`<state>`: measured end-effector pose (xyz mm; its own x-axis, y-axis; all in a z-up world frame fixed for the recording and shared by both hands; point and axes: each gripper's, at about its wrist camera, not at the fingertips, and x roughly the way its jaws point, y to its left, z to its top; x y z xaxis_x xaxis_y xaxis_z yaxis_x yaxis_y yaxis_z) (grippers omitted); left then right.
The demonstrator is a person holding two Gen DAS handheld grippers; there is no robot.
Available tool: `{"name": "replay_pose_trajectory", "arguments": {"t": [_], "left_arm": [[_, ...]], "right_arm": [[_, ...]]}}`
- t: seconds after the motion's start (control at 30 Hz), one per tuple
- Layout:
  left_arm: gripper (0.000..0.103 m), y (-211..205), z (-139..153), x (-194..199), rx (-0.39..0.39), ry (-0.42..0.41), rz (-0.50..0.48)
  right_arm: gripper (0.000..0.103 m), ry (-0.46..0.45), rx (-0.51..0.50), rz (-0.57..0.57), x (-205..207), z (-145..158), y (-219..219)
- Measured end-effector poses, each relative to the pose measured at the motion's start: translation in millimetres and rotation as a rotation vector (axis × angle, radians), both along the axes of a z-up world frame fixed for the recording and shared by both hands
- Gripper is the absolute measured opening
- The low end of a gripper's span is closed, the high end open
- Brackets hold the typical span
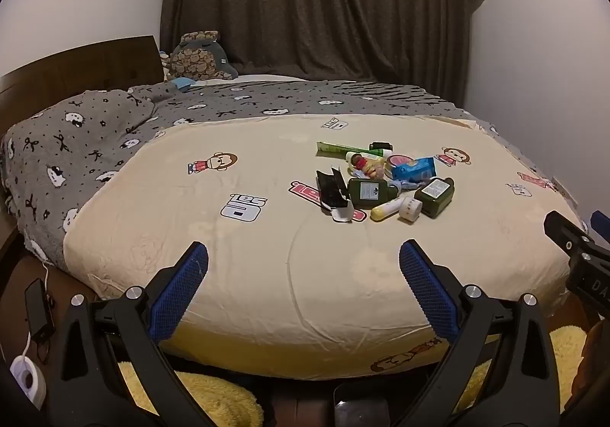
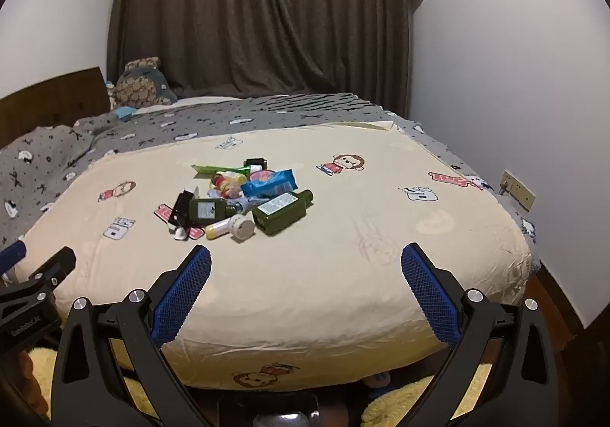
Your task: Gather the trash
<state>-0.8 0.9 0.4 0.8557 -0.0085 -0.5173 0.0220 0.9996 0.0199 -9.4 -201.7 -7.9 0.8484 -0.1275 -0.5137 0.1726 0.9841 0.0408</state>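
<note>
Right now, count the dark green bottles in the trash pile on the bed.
2. One dark green bottle lies at the pile's near middle; the other dark green bottle lies at its right edge. More could be hidden beneath the pile.

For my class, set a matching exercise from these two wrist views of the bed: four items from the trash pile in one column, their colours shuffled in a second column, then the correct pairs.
Column 1
1. Flat bottle with a label
2. Snack packet
3. Torn carton
4. Small tube with a round cap

Column 2
A. Blue
B. Pale yellow with a white cap
C. Dark green
D. Black outside, white inside

Pairs: 1-C, 2-A, 3-D, 4-B
</note>
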Motion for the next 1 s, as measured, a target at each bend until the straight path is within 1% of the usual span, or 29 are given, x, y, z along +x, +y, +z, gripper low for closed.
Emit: {"name": "replay_pose_trajectory", "arguments": {"t": [0.03,0.07,0.13,0.23,0.33,1.0], "left_arm": [[0.095,0,0,0,0.001,0.000,0.001],[0.095,0,0,-1,0.003,0.000,0.002],[0.095,-2,0,-3,0.006,0.000,0.003],[0.095,-6,1,-7,0.012,-0.004,0.000],[0.095,2,2,1,-0.008,0.008,0.017],[0.095,3,12,4,-0.015,0.003,0.017]], "right_arm": [[0.100,0.007,0.000,0.004,1,-2,0],[0.100,0.005,0.021,0.004,2,-1,-5],[0.100,-0.032,0.010,-0.002,-6,4,-4],[0.100,-0.016,-0.005,-0.002,-3,6,1],[0.100,-0.030,0.000,-0.004,-7,5,-3],[0.100,-0.048,0.011,-0.005,-8,8,-4]]}}
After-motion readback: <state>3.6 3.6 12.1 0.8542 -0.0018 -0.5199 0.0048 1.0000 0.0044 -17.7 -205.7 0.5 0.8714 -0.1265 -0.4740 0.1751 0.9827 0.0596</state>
